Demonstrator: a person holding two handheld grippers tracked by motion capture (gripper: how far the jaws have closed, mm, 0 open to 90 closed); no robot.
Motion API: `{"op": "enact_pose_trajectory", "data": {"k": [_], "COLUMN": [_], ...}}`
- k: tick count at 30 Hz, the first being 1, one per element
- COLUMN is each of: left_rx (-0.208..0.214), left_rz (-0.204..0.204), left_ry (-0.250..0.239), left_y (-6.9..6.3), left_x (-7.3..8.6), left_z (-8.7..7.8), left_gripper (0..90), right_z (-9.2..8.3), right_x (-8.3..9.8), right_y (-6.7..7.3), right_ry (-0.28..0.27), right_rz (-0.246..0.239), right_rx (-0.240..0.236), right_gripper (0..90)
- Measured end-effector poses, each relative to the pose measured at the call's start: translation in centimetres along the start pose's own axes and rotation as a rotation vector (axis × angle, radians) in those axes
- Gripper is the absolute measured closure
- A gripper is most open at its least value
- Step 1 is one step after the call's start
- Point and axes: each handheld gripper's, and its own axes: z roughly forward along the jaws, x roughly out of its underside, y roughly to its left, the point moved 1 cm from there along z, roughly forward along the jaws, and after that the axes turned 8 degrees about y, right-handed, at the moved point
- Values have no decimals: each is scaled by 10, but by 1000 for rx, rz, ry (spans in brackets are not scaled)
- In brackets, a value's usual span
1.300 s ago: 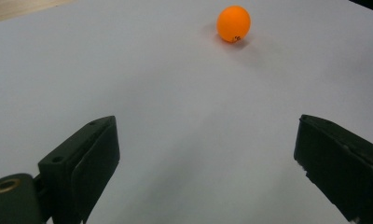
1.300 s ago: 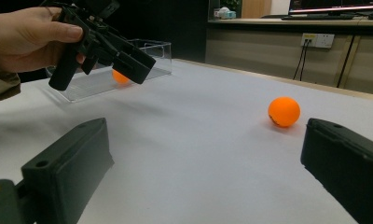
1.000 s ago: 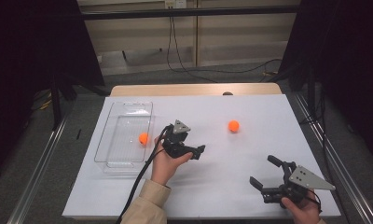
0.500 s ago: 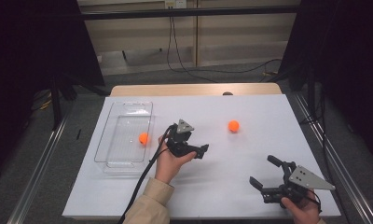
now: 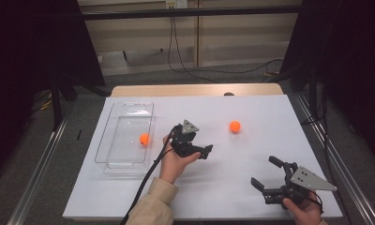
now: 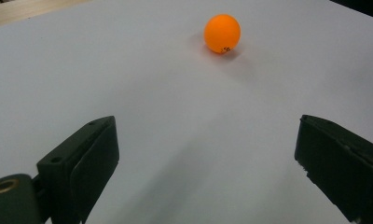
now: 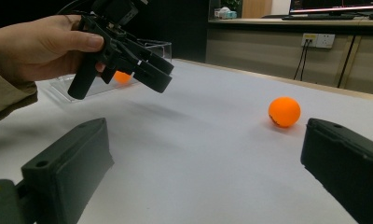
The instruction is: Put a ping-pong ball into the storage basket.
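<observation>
Reaching toward the loose ball with the left gripper, jaws spread wide, nothing held between them. Positioned just right of the clear tray and raised off the surface, aimed away from it at the ball. Loose ball located well to the right of the tray, resting free on the table, apart from both grippers; seen ahead of the open jaws in the left gripper view. Second ball already inside the tray, near its right wall. Right gripper parked far right of the tray at the near table edge, jaws likewise wide and empty.

Hazards, as judged from this position:
- Rolling. Round, light and unrestrained; likely to run farther from the tray if nudged by one jaw before the other closes. Approach centred and close evenly.
- Squeeze-out. Likely to pop free if gripped off centre or too high on the sphere.
- Bounce-out. Hard tray floor; lower before release rather than dropping from height.
- Cable drag. Keep the trailing cable away from the tray rim to avoid shifting it.

Surface: smooth white sheet over a wooden top, offering little friction to stop a roll. Room: dim, dark curtains beyond either side of the tray, light wall panels behind, wall sockets, loose cables on the floor.
</observation>
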Motion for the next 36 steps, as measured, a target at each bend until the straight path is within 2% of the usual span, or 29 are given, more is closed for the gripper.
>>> {"op": "enact_pose_trajectory", "data": {"k": [9, 11, 20, 21, 23, 25, 31, 36], "left_rx": [-2, 6, 13, 18, 16, 20, 19, 29], "left_rz": [7, -6, -2, -12, -1, -15, -1, -7], "left_ry": [-1, -4, -9, -12, -11, -19, -14, -17], "left_y": [-3, -3, -5, -5, -5, -7, -10, -13], "left_x": [-3, -3, -4, -4, -5, -5, -9, -11], "left_z": [7, 9, 15, 16, 17, 19, 23, 28], "left_gripper": [63, 63, 61, 62, 61, 62, 62, 62], "right_z": [0, 0, 0, 0, 0, 0, 0, 0], "right_x": [0, 0, 0, 0, 0, 0, 0, 0], "right_y": [0, 0, 0, 0, 0, 0, 0, 0], "right_ry": [0, 0, 0, 0, 0, 0, 0, 0], "right_rz": [0, 0, -1, -1, -2, -1, -1, 0], "right_rx": [0, 0, -1, 0, 1, -1, -1, -2], "right_gripper": [11, 11, 12, 11, 11, 11, 11, 11]}}
